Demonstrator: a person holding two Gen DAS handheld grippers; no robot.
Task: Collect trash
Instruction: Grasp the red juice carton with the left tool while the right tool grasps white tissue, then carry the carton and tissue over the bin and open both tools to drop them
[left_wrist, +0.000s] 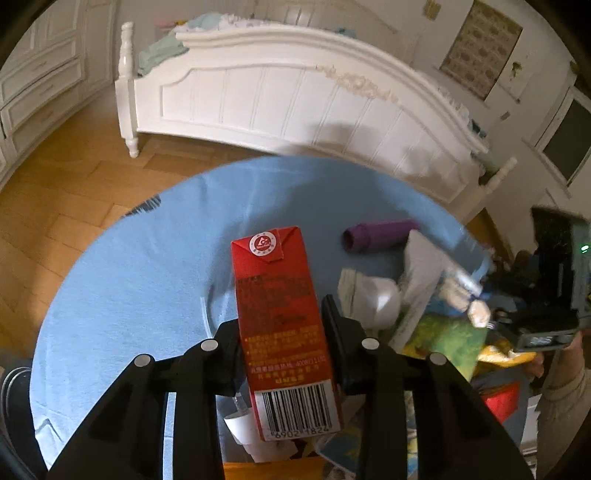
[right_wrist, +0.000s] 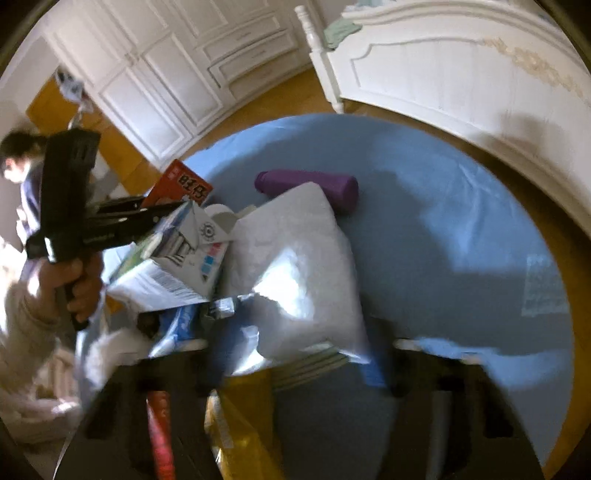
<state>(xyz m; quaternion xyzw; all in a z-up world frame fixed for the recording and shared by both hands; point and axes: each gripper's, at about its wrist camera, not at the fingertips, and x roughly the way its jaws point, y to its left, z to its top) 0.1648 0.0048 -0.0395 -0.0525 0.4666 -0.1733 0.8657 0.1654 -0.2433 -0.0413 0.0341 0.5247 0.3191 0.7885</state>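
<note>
My left gripper (left_wrist: 282, 332) is shut on a red drink carton (left_wrist: 282, 314) and holds it above the round blue table (left_wrist: 129, 277); the carton also shows in the right wrist view (right_wrist: 181, 184), held by the left gripper (right_wrist: 110, 221). A heap of trash lies at the table's right: a crumpled white bag (left_wrist: 380, 299), boxes and wrappers. In the right wrist view the white bag (right_wrist: 295, 266) lies between my right gripper's blurred fingers (right_wrist: 218, 362); whether they grip it is unclear. A white-and-blue box (right_wrist: 177, 258) lies beside the bag.
A purple bottle (left_wrist: 376, 234) lies on its side beyond the heap, also in the right wrist view (right_wrist: 306, 184). A white bed footboard (left_wrist: 295, 96) stands behind the table. White drawers (right_wrist: 243, 55) line the wall. The floor is wood.
</note>
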